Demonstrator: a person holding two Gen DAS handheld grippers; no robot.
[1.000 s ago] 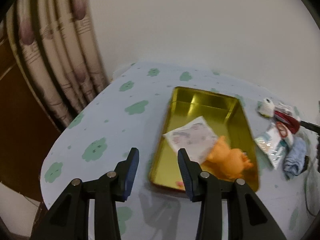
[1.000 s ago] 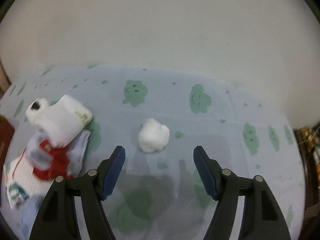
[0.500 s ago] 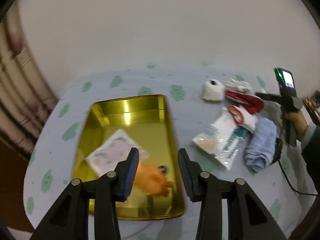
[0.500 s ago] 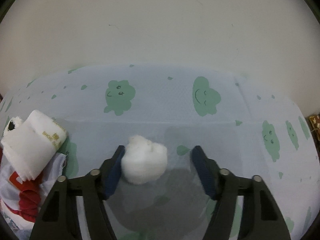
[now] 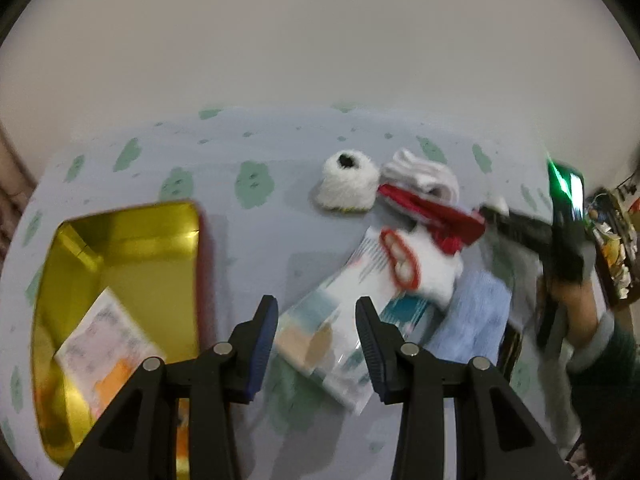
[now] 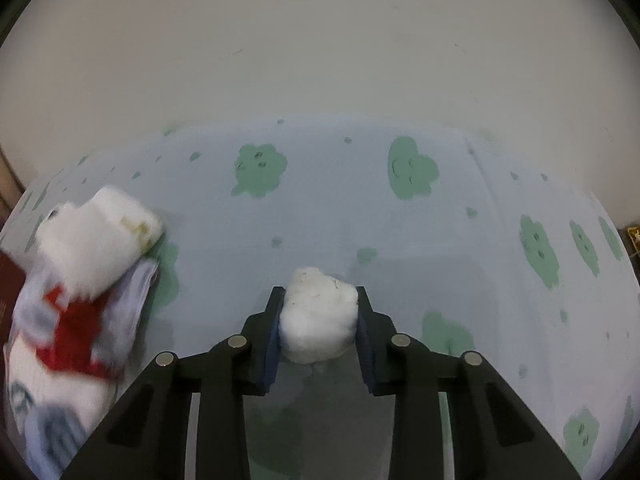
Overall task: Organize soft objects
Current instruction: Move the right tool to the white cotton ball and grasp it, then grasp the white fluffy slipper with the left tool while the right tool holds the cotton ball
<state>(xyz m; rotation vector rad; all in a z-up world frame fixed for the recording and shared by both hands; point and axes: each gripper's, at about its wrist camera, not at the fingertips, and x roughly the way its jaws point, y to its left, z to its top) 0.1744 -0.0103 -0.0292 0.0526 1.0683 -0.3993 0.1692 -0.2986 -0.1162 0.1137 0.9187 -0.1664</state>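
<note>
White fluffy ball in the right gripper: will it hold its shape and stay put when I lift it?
The white fluffy ball already looks flattened where the closing right gripper pads meet it, so it probably squashes easily. Its wispy, cotton-like surface suggests it is very light and unlikely to slip, though fibres may snag.

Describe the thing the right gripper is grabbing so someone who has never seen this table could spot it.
On the pale blue tablecloth with green smiley clouds, look right of the sock pile. Between the closing jaws of the right gripper sits a white cotton ball. Unlike the socks, it lies alone, plain, fluffy and round.
</note>
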